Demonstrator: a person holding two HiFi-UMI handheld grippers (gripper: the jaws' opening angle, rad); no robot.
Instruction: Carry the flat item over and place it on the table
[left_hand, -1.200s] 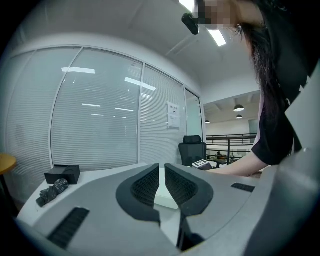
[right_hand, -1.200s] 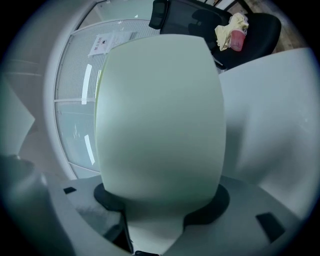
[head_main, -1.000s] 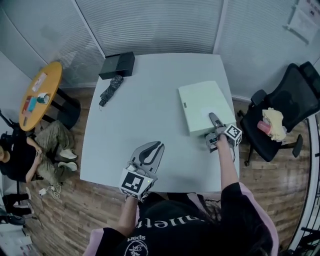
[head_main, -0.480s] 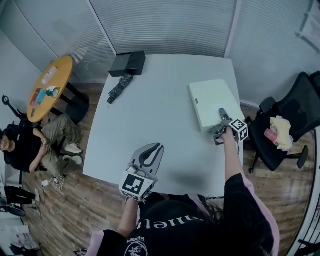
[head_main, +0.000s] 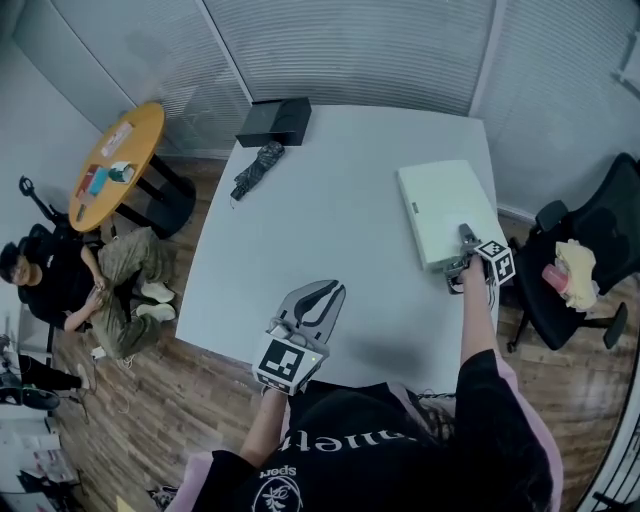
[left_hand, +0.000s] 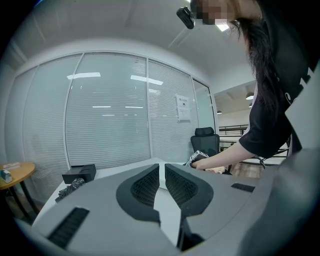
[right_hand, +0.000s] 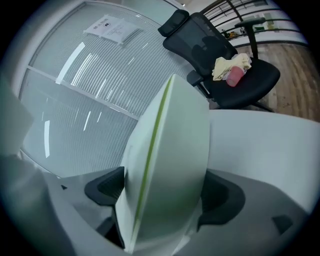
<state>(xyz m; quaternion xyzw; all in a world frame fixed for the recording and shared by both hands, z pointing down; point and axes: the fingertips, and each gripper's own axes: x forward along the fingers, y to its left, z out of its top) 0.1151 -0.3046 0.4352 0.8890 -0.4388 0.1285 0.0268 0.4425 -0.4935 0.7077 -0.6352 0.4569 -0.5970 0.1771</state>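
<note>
Nearest the person, the left gripper (head_main: 332, 290) is hovering over the near edge of the white table (head_main: 330, 220), its jaws sitting together with nothing between them. To the right, the right gripper (head_main: 464, 236) is reaching onto the one flat pale green box (head_main: 440, 205). Its jaws are opening, with the box's near edge standing between them. The box is lying flat at the table's right side. Farther back, one folded dark umbrella (head_main: 258, 170) and one black case (head_main: 275, 122) are resting near the far left corner. One office chair (head_main: 590, 250) is standing beyond the table's right edge.
</note>
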